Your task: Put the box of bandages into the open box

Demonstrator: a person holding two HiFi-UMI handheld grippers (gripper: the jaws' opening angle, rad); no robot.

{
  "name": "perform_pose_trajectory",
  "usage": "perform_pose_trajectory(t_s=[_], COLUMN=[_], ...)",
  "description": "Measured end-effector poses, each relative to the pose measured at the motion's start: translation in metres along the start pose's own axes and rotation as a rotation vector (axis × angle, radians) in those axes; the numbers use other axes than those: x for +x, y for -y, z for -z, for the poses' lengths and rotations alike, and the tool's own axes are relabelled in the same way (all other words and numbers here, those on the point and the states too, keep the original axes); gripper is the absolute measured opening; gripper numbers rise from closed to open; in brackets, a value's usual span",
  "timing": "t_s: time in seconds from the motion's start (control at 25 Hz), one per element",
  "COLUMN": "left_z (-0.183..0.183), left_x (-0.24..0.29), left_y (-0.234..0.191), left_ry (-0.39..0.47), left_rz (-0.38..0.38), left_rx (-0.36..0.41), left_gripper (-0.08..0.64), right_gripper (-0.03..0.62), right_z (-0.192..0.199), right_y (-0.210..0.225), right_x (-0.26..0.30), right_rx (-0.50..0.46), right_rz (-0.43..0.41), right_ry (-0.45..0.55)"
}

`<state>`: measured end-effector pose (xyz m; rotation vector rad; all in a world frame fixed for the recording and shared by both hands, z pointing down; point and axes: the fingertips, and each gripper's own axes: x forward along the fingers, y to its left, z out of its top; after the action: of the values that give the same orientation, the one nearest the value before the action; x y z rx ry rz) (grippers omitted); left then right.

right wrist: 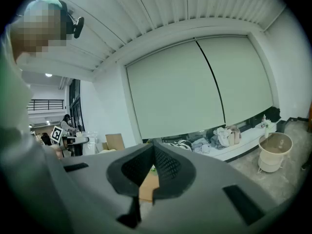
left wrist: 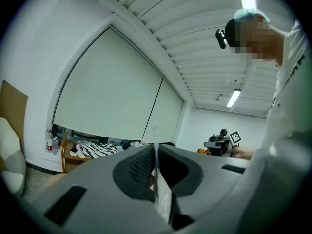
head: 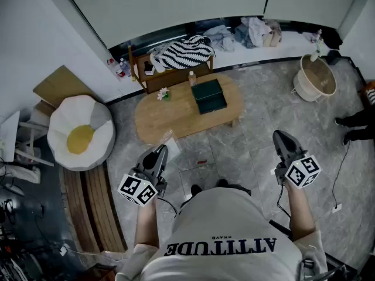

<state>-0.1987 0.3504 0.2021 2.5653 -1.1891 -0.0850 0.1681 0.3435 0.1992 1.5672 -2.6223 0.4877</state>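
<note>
**Status of grippers and task items**

The left gripper [left wrist: 156, 150] is held level, and its jaws are pressed together on a thin, pale, flat bandage box [left wrist: 164, 195], which is seen edge-on between the pads. In the head view the pinched box is carried in the air at the near edge of the oval, light-wood low table [head: 170, 122]. A dark green rectangular open box [head: 210, 96] is seen on the table top, well apart from both grippers. The right gripper [right wrist: 153, 145] is tilted slightly downward. Its jaws are closed tip to tip, and nothing is held between them.
</note>
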Motion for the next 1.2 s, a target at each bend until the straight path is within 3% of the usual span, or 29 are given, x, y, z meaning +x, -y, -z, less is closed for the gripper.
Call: perform_pose_trajectory(t_s=[0.8,1.2], left_z=[0.004,0.016], left_x=[0.004,0.023], left_y=[0.007,0.042], left_ry=[0.009,0.004], left_rz=[-0.038,-0.092], left_rx=[-0.008,0.002], left_gripper=[0.028,0.028], right_gripper=[0.02,0.02], right_z=[0.002,0.006], right_y=[0.003,0.044], right_x=[0.002,-0.013], right_rx=[-0.023,-0.023], right_rz=[-0.057,-0.086], right_ry=[-0.019,-0.065])
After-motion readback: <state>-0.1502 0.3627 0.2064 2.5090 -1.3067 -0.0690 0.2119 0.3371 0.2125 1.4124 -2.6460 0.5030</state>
